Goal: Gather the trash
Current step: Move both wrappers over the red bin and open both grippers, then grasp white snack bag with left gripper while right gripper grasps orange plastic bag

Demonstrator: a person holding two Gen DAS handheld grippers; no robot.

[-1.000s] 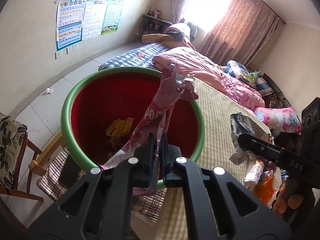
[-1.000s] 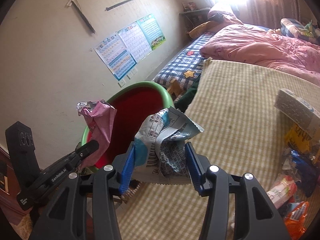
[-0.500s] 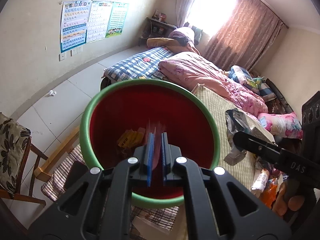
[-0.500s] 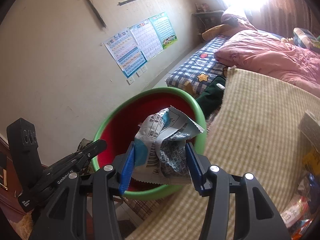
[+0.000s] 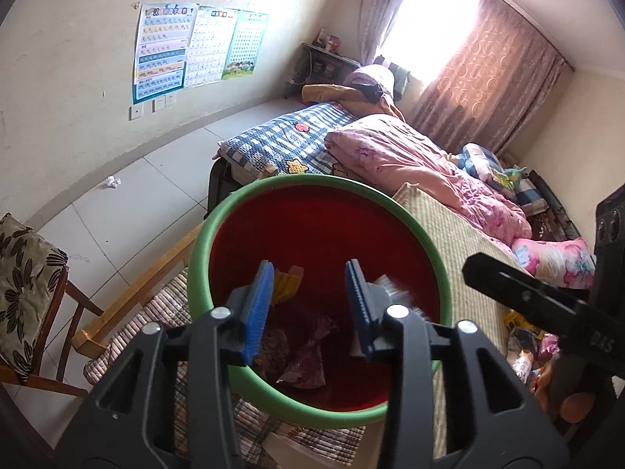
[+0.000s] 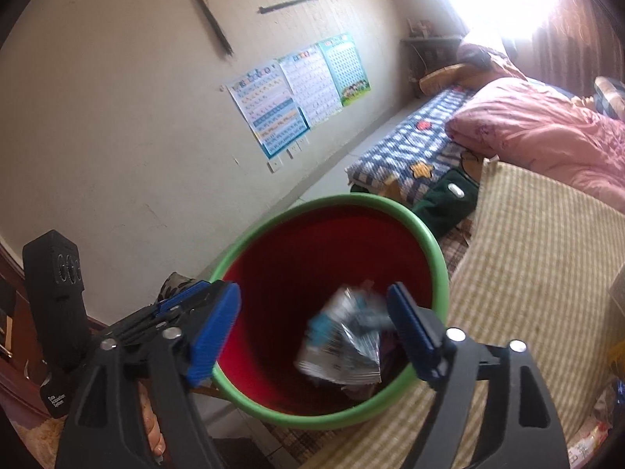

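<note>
Left wrist view: left claw (image 5: 308,305) over the red bin with green rim (image 5: 199,258), jaws parted and just been opening, nothing between the blue pads (image 5: 259,305). Pink wrapper (image 5: 302,355) lies crumpled at the bin bottom, below the claw, next to a yellow wrapper (image 5: 287,277) deeper in. Right claw's black finger enters from the right edge, above the straw-coloured checked mat (image 5: 461,242) on the bed. More loose trash (image 5: 523,348) sits on the mat at far right, partly hidden behind that finger. Right wrist view: right claw (image 6: 312,324) also over the bin (image 6: 439,250), jaws wide and just been opening; blue-and-white snack wrapper (image 6: 341,340) is between the pads but blurred, free of the left pad, close to the right pad, cannot tell if it touches; it looks released, inside the bin mouth. Left claw (image 6: 195,297) shows at lower left beside the bin rim. Bin stands at the bed edge, touching the mat side. Pink quilt (image 6: 547,133) and checked blue sheet (image 6: 414,148) further back, posters (image 6: 297,86) on the wall.
</note>
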